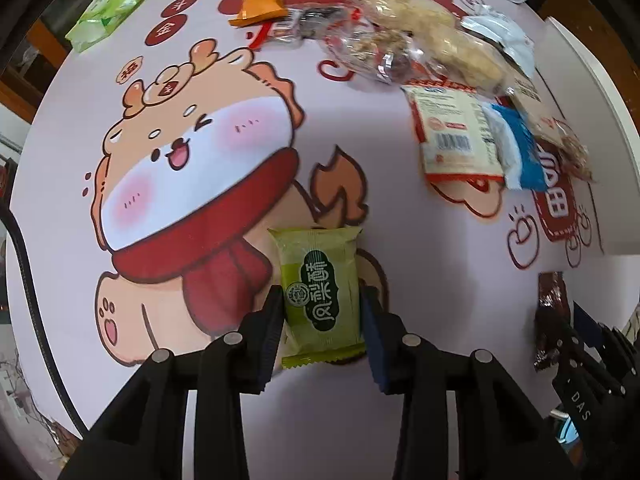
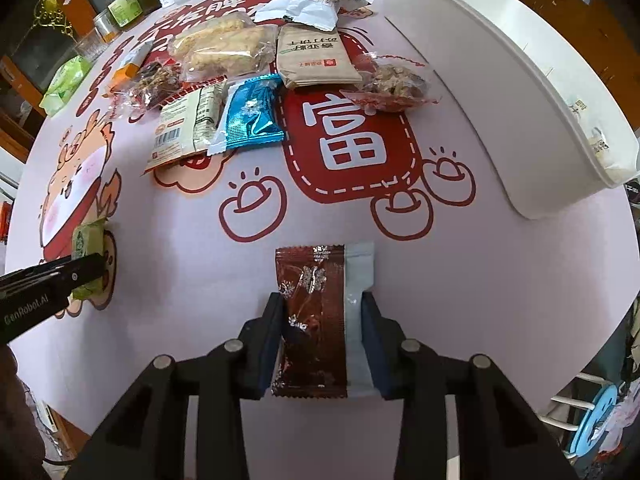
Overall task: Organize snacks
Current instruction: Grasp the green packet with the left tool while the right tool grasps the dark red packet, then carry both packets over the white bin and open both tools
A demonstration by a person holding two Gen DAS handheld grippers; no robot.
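My left gripper (image 1: 322, 312) is shut on a green snack packet (image 1: 320, 292) and holds it over the cartoon tablecloth; the packet also shows at the left in the right wrist view (image 2: 86, 240). My right gripper (image 2: 322, 320) is shut on a dark brown snack packet (image 2: 312, 312) with a pale grey edge; this packet also shows at the right of the left wrist view (image 1: 552, 312). A pile of mixed snack packets (image 2: 248, 76) lies at the far side of the table, with a blue packet (image 2: 252, 114) and a beige packet (image 2: 316, 58) in it.
A long white tray (image 2: 520, 92) stands along the table's right side with a few small packets at its near end. A green tissue pack (image 1: 106, 14) lies at the far left. Bottles and jars (image 2: 120, 4) stand at the back edge.
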